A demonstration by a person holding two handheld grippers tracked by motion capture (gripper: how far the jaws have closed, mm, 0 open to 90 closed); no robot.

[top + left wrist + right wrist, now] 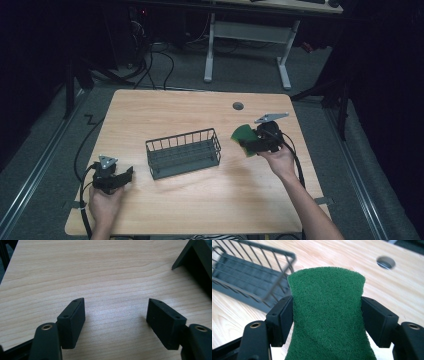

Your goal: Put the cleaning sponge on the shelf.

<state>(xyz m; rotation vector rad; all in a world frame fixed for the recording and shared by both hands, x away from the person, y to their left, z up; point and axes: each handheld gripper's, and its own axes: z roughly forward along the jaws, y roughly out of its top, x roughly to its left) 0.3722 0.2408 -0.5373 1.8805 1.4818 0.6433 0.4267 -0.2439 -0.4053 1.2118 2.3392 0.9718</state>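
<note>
the right claw (246, 141) grips a green scouring pad (242, 133), its two black jaws pressed against the pad's side edges so that the pad pinches in a little between them; in the right gripper view the pad (327, 312) stands up between the jaws with its free end pointing toward the wire basket (249, 277). in the high view the pad is held above the table (200, 200), off its surface, at about 3 o'clock from the dark wire basket (183, 152) and near it but apart. the basket sits around the middle of the table and looks empty.

the left claw (125, 176) rests low at about 8 o'clock from the basket, its jaws spread wide with nothing but bare wood between them (115, 315); a dark corner of the basket (195, 260) shows at 2 o'clock in that view.

the step in hand looks like carrying the pad over to the basket. the next move likely calls for bringing the pad across toward 9 o'clock, over the basket's near rim, lowering it inside, and only then letting the jaws part.
</note>
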